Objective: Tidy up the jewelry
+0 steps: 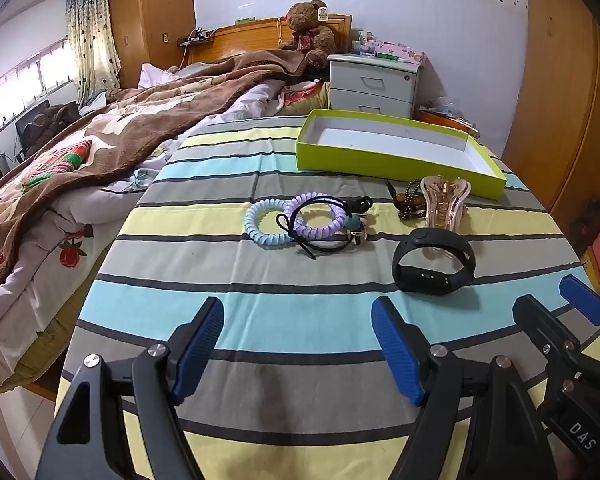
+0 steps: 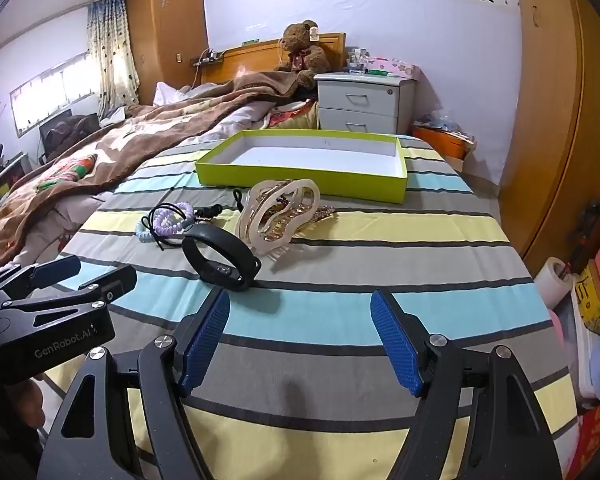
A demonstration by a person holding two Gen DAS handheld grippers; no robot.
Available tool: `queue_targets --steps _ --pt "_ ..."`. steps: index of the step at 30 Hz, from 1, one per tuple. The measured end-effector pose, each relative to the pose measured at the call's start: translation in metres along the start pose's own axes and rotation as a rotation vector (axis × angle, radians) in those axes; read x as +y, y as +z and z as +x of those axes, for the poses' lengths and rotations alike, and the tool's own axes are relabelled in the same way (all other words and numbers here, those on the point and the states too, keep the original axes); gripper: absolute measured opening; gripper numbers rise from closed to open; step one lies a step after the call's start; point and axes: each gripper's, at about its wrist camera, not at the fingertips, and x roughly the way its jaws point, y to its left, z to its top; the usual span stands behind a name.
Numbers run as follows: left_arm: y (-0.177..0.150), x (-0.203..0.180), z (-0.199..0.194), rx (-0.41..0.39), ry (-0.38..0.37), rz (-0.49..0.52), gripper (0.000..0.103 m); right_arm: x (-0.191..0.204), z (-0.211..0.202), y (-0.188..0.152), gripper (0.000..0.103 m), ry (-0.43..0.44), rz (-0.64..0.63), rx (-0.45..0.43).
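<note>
On the striped cloth lie a black wristband (image 1: 434, 264) (image 2: 220, 258), a clear hair claw clip (image 1: 446, 200) (image 2: 278, 216), a blue spiral hair tie (image 1: 262, 226), a purple spiral hair tie (image 1: 318, 216) (image 2: 172, 220), a black elastic band (image 1: 320, 228) and a brown bead bracelet (image 1: 408, 200). An empty lime-green box (image 1: 396, 148) (image 2: 308, 160) stands behind them. My left gripper (image 1: 298, 344) is open and empty, short of the items. My right gripper (image 2: 300, 340) is open and empty, just in front of the wristband.
The right gripper shows at the right edge of the left wrist view (image 1: 560, 320); the left gripper shows at the left of the right wrist view (image 2: 60, 280). A bed with a brown blanket (image 1: 100, 140) lies to the left. A white nightstand (image 1: 374, 84) stands behind.
</note>
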Motion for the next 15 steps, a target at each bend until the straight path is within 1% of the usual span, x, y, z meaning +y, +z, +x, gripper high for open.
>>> queue_targets --steps 1,6,9,12,15 --pt "-0.0001 0.0001 -0.0001 -0.001 0.000 0.000 0.078 -0.0003 -0.0010 -0.0002 0.073 0.004 0.000 -0.027" --pt "-0.0017 0.0017 -0.0002 0.003 0.000 -0.004 0.078 -0.0017 -0.0033 -0.0009 0.073 0.001 0.013 -0.036" --pt "-0.0043 0.0031 -0.0007 0.008 0.004 -0.010 0.078 -0.0052 -0.0057 -0.0011 0.073 0.012 0.020 -0.032" --pt "-0.0045 0.0027 0.0063 0.035 -0.016 -0.022 0.078 -0.0033 -0.0035 -0.0003 0.073 0.015 0.008 -0.016" --pt "-0.0073 0.0031 0.0039 0.025 -0.023 -0.019 0.078 -0.0034 0.0009 0.0007 0.073 0.021 0.015 -0.016"
